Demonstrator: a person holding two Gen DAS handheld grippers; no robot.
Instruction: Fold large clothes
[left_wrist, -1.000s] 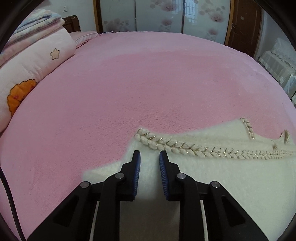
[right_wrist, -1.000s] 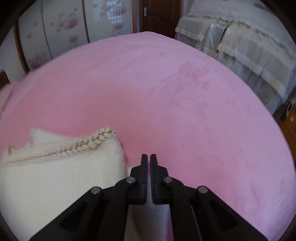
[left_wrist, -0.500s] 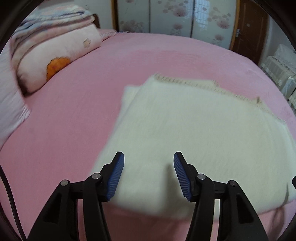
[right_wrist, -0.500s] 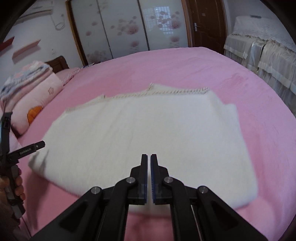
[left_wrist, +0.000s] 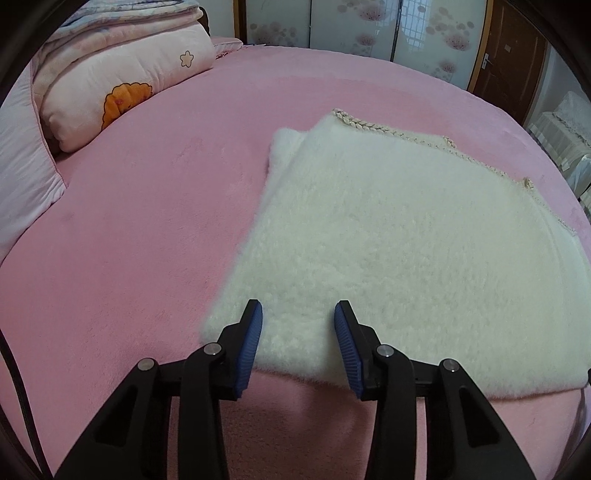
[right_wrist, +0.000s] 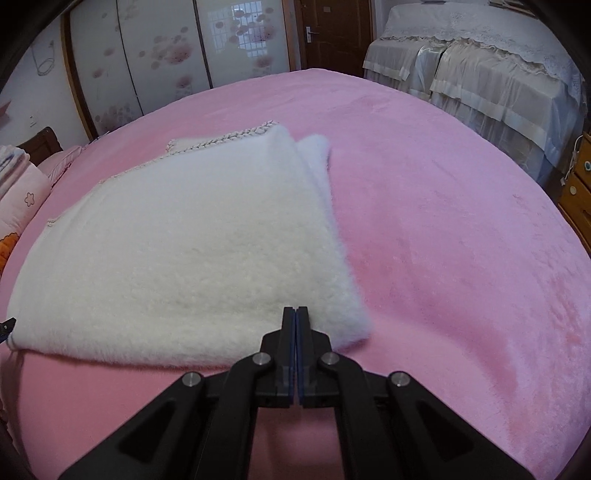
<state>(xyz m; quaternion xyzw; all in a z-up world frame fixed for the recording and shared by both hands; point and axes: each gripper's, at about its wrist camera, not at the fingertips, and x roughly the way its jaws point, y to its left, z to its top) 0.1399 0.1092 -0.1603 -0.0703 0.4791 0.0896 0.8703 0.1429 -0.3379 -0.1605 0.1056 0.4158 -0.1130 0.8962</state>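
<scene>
A folded white fleece garment lies flat on the pink bed, its long axis running side to side across both views. The braided trim marks the far edge, pointing toward the wardrobe doors; the plain folded edge faces the cameras. At each far corner a lower layer of fleece pokes out past the top layer.

The left claw is released, jaws spread wide, over the near left corner of the garment; whether it touches the fleece cannot be told. The right claw is clenched with nothing visible between its jaws, tips over the near right corner.

Bare pink bed stretches to the right of the garment in the right wrist view and to the left in the left wrist view, where folded quilts sit at the head end, well apart. A lace-covered piece of furniture stands beyond the bed edge. The garment's right end is cut off in the left view.
</scene>
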